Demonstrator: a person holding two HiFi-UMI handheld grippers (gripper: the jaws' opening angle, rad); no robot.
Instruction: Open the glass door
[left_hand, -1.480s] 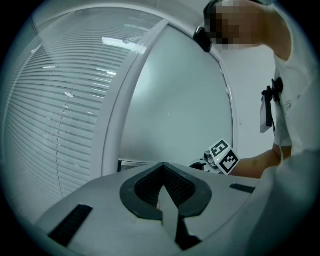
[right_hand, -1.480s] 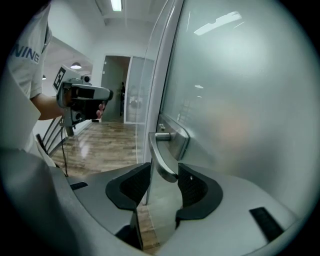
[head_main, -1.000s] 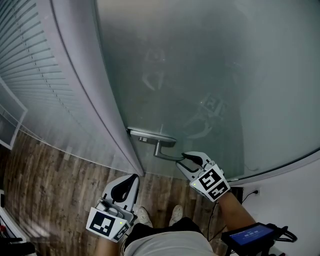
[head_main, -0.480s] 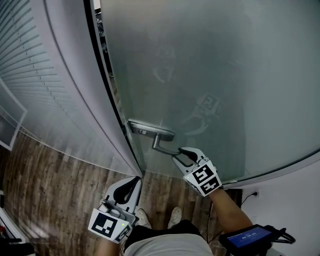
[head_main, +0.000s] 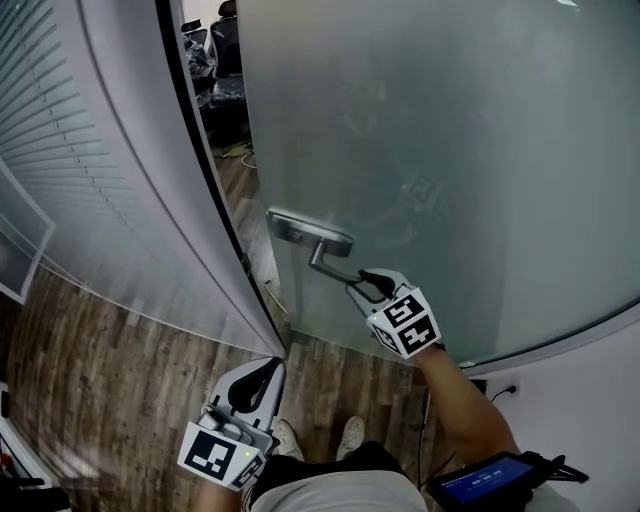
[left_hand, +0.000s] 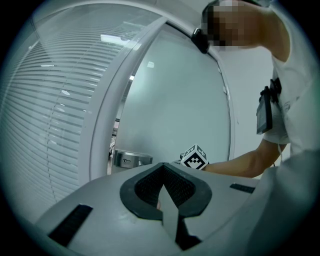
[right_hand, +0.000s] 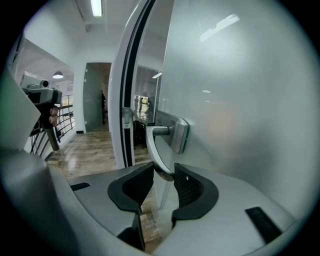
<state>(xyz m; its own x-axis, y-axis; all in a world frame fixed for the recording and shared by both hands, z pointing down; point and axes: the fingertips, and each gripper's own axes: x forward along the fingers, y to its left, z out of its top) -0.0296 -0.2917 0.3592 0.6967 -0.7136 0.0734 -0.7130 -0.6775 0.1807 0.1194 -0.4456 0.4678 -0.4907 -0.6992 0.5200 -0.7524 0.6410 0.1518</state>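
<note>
**Glass door drawn ajar by its lever handle**

The frosted glass door (head_main: 450, 150) stands beside a glazed partition with horizontal blinds (head_main: 60, 150), and a dark door frame (head_main: 185, 130) runs between them. Wood-plank flooring (head_main: 100, 370) lies underfoot, and it continues past the threshold, where dark furniture (head_main: 215, 60) shows through the gap. A white wall with a socket (head_main: 512, 383) is at the lower right. The door's edge stands clear of the frame, and its metal lever handle (head_main: 335, 265) juts from a plate (head_main: 310, 232) near that edge.

The person's bare right forearm (head_main: 455, 400) reaches forward and up to the door. The right gripper (head_main: 375, 285) points slightly downward, and its ribbed pads are clamped on the free end of the lever handle; the right gripper view shows the curved bar pinched between both pads. The left gripper (head_main: 255, 385) is held low by the waist and points level, well apart from the door. Its jaws are closed together on nothing. The person's shoes (head_main: 350, 432) show below.

A second ago the door lay flush against the frame. Half a second ago only a thin crack showed. Now the gap is wide enough to show the room beyond. The right gripper has travelled with the handle, up and to the right in the head view, while the left gripper has barely shifted.
</note>
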